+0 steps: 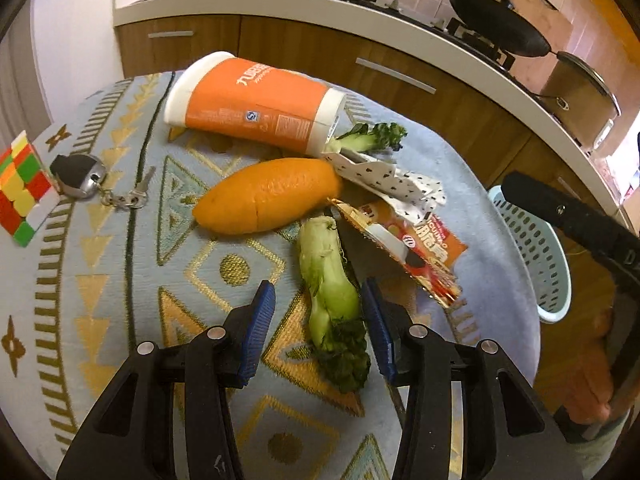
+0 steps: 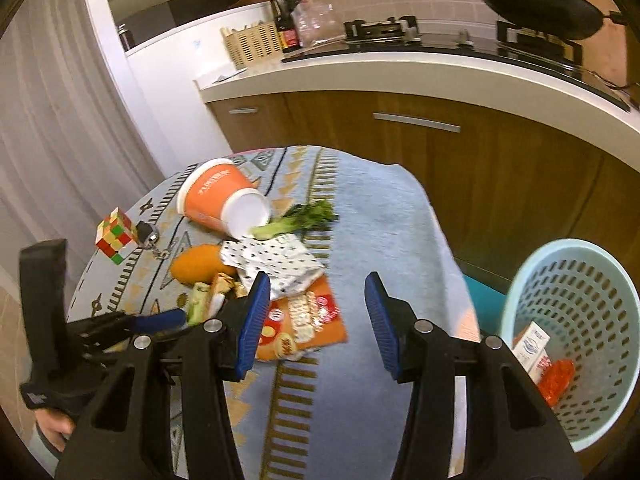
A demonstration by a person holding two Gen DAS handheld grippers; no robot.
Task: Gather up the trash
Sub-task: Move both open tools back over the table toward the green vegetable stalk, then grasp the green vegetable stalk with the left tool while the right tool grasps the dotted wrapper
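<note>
The orange paper cup (image 1: 256,102) lies on its side at the far part of the worktop (image 1: 100,280). It carries white lettering, partly Chinese characters, a small round blue mark and fine-print panels; none of this reads clearly. The snack wrapper (image 1: 416,248) shows red, white and orange printing with Chinese characters and a round logo, also too distorted to read. In the right wrist view the same wrapper (image 2: 308,324) displays pictured round snacks.

The left tongs (image 1: 318,328) are apart, with the blue pads on either side of a bok choy stalk (image 1: 332,300). The stalk lies between the pads, nearer the right pad, leafy end toward the camera. Whether either pad touches it cannot be told. An orange peel piece (image 1: 268,196) lies just beyond the stalk, touching the spotted white paper (image 1: 392,184). A second bok choy piece (image 1: 372,138) lies at the cup's base end.

The right tongs (image 2: 316,316) are apart and hold nothing; they hang above the worktop's near edge, with the wrapper beside the left pad. The light blue perforated basket (image 2: 580,280) stands off the worktop to the right and contains a small white carton (image 2: 530,346) and a red wrapper (image 2: 556,380).

A Rubik's cube (image 1: 22,188) and a key fob with keys (image 1: 84,178) lie at the left side of the worktop.
</note>
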